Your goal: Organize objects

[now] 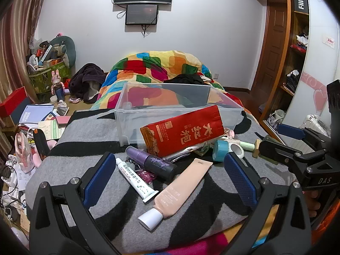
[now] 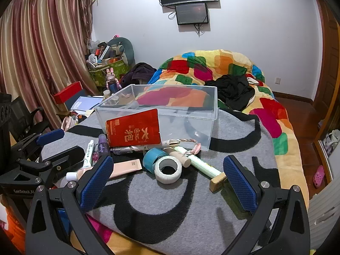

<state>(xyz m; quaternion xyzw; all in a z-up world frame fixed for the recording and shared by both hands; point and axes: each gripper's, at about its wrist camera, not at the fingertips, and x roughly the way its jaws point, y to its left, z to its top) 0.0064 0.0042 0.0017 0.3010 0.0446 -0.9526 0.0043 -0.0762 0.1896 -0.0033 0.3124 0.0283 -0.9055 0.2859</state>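
Note:
A clear plastic bin (image 1: 131, 123) (image 2: 191, 125) stands on a grey and black blanket (image 1: 89, 136) (image 2: 148, 201). A red packet (image 1: 182, 133) (image 2: 133, 128) leans against its front. Before it lie a purple bottle (image 1: 153, 162), a white tube (image 1: 136, 177), a beige tube (image 1: 180, 187) (image 2: 125, 166), a blue tape roll (image 2: 152, 156), a white tape roll (image 2: 167, 170), a pale green stick (image 2: 201, 163) and a wooden block (image 2: 216, 182). My left gripper (image 1: 170, 180) is open above the tubes. My right gripper (image 2: 167, 180) is open around the white tape roll.
A colourful quilt (image 2: 223, 68) with black clothes (image 2: 233, 91) lies behind the bin. Books, papers and a red box (image 1: 12, 104) clutter the floor at left. A wardrobe (image 1: 297, 53) stands at right. Curtains (image 2: 42, 53) hang at left.

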